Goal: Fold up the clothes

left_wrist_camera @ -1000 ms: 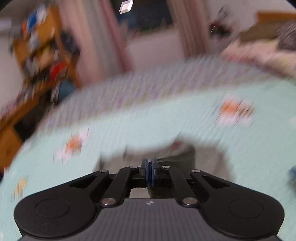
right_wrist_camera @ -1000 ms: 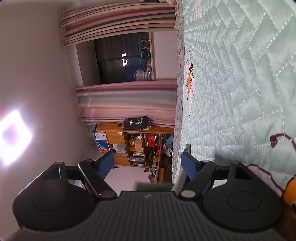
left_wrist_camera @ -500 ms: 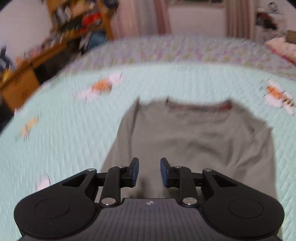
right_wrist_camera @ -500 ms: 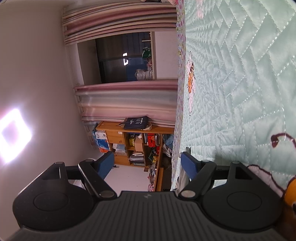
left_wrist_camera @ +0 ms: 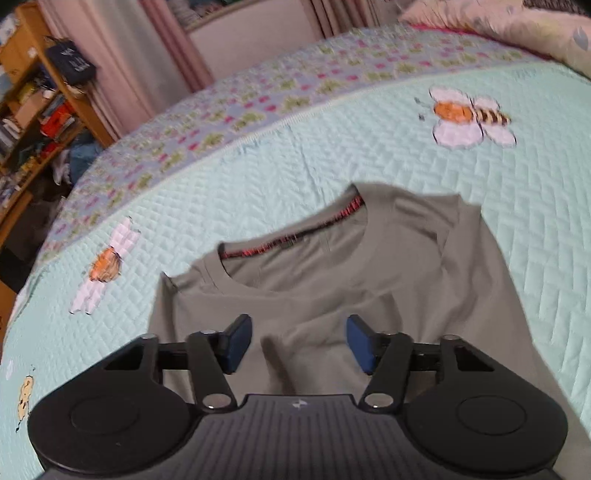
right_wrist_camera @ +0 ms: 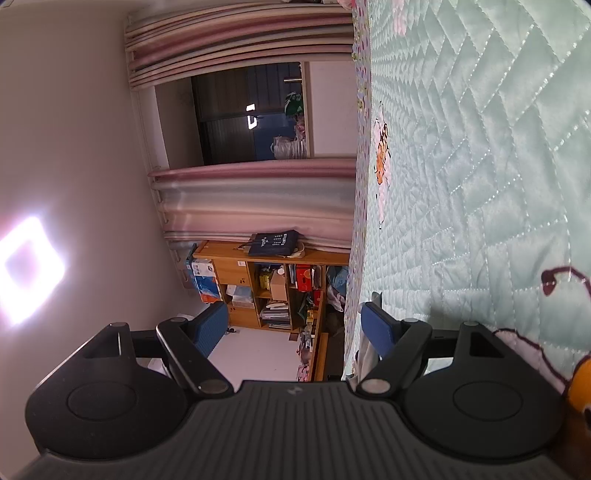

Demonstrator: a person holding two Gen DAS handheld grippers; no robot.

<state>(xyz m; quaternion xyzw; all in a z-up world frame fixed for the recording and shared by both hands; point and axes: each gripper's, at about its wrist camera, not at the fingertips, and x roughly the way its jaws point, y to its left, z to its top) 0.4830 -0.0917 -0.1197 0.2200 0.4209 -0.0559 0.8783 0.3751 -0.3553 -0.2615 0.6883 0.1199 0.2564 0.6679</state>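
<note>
A grey-brown t-shirt (left_wrist_camera: pixel 369 266) with a red-stitched collar (left_wrist_camera: pixel 295 236) lies on the mint quilted bedspread (left_wrist_camera: pixel 480 177), sides folded inward. My left gripper (left_wrist_camera: pixel 297 343) is open and empty, hovering over the shirt's lower middle, where a raised fold sits between the fingers. My right gripper (right_wrist_camera: pixel 295 328) is open and empty; it lies on its side at the bed's edge, against the bedspread (right_wrist_camera: pixel 461 184). The shirt does not show in the right wrist view.
A wooden bookshelf (left_wrist_camera: pixel 33 103) full of clutter stands left of the bed; it also shows in the right wrist view (right_wrist_camera: pixel 273 291). Pink curtains (left_wrist_camera: pixel 140 66) hang behind. A pillow (left_wrist_camera: pixel 498 26) lies at the far right. Bee prints (left_wrist_camera: pixel 469 114) dot the bedspread.
My left gripper was shut a second ago, then opened and let go, widening further. Its view swung and steadied over the laid-out shirt. The right gripper has not moved.
</note>
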